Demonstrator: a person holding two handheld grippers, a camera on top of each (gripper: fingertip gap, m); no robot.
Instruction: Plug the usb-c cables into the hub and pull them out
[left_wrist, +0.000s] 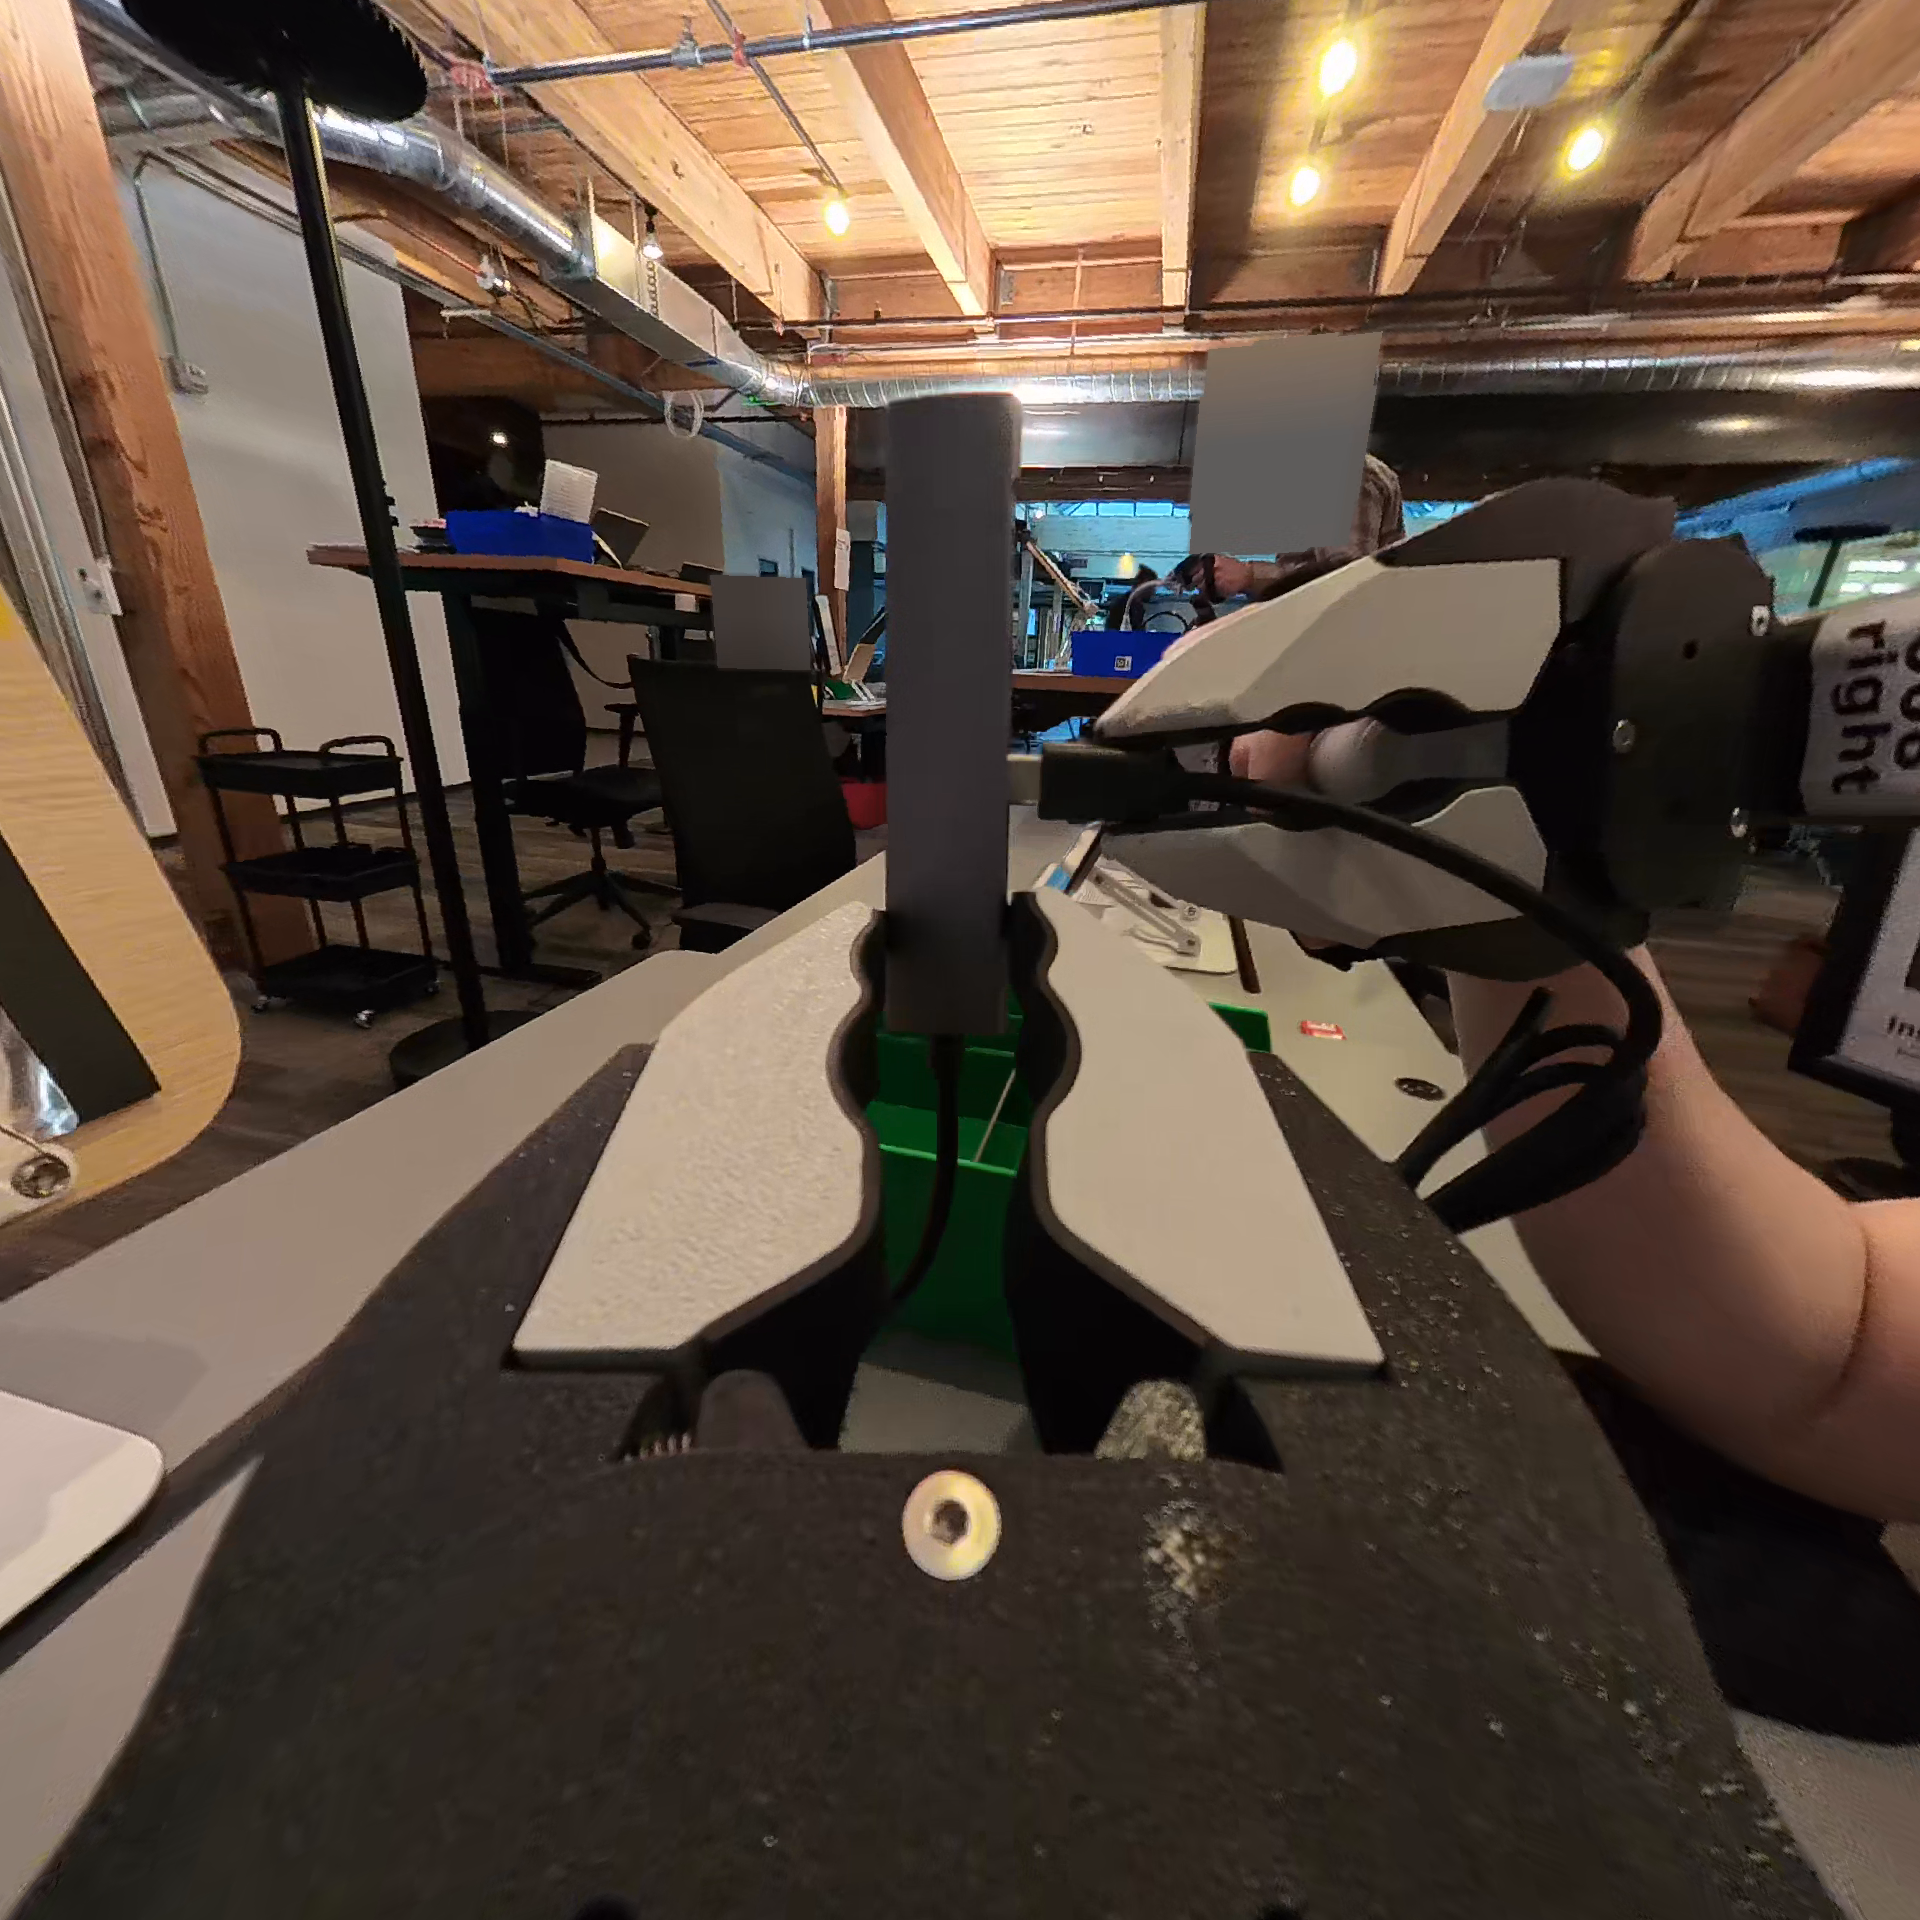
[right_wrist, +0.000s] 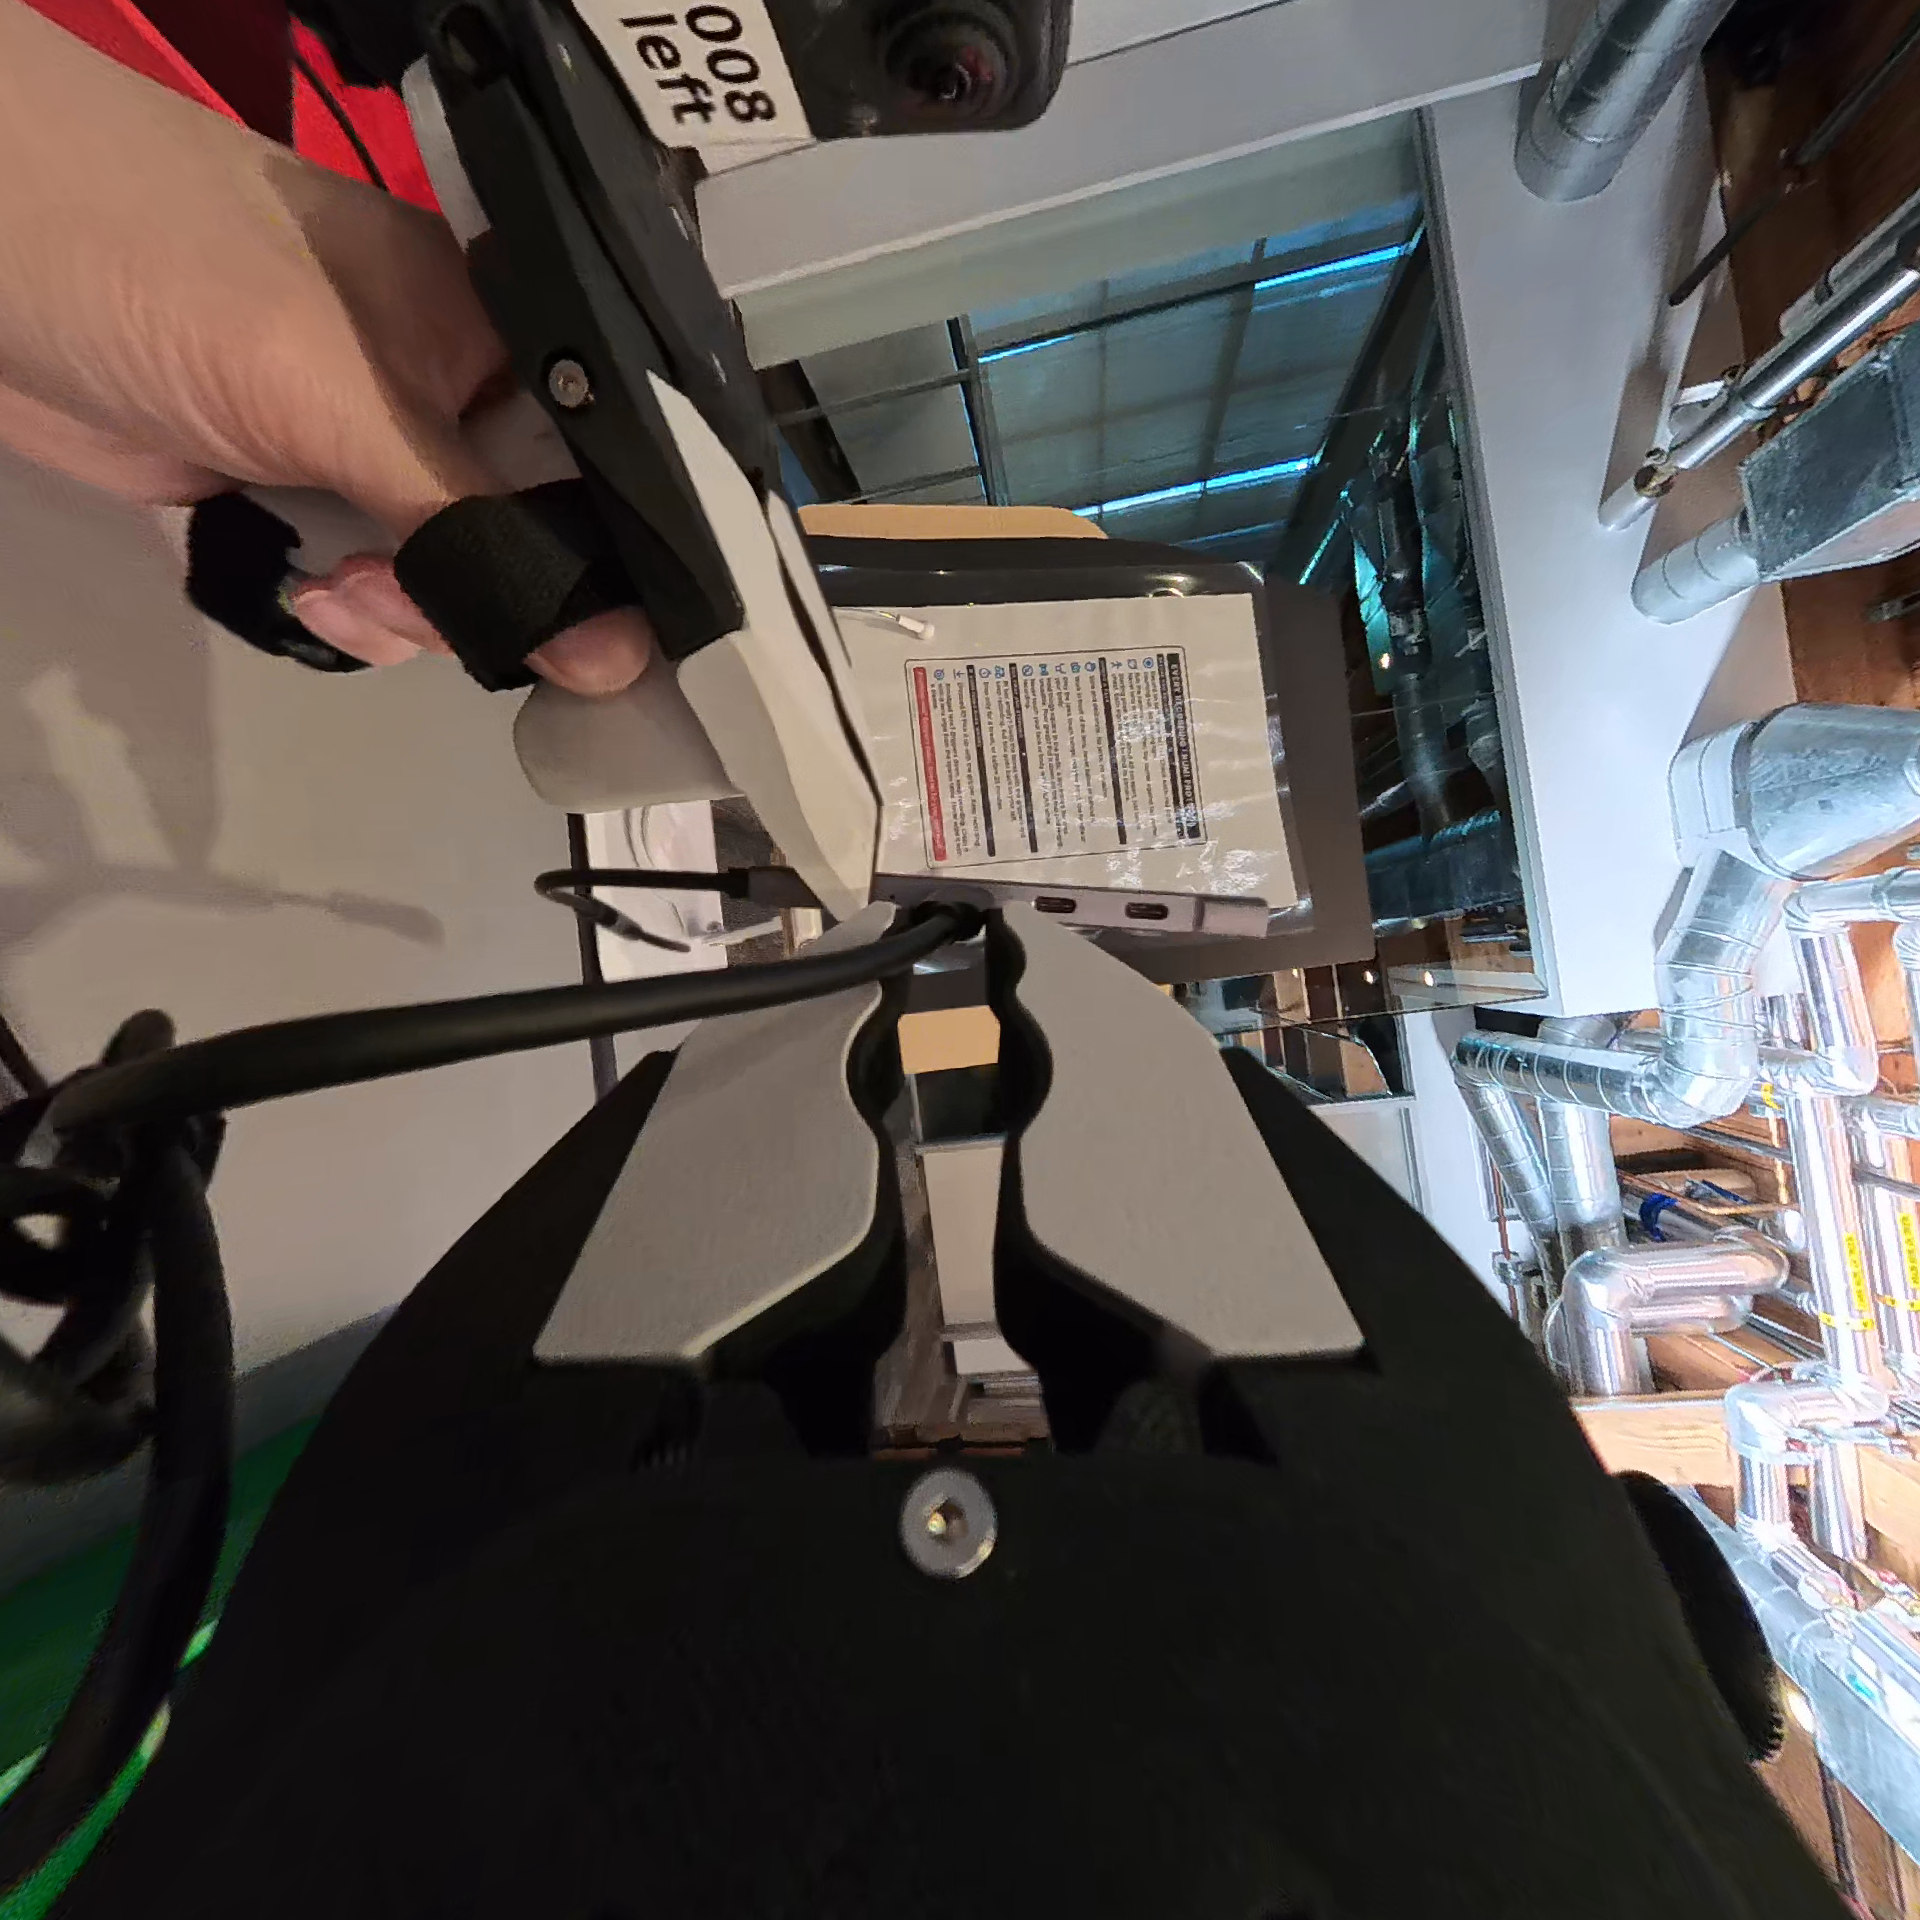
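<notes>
Left gripper (left_wrist: 948, 935): jaws pinching the lower end of the grey hub (left_wrist: 951, 707), which stands upright between the fingertips, raised above the green divided tray (left_wrist: 940, 1164) on the grey table (left_wrist: 208, 1340). The hub's own black lead (left_wrist: 940, 1143) hangs from its bottom end between the fingers.

Right gripper (left_wrist: 1091, 774): lying level and reaching in from the right, jaws pressed onto the black plug (left_wrist: 1101, 781) of a usb-c cable (left_wrist: 1455, 831); the plug's metal tip is at the hub's right edge, and whether it is seated cannot be told. From the right wrist view, the hub (right_wrist: 1101, 906) shows two free ports beyond the fingertips. The cable loops back to a bundle (left_wrist: 1527, 1122) beside the person's forearm (left_wrist: 1714, 1299). A hand (right_wrist: 229, 364), fingers strapped, grips the left gripper's handle.
</notes>
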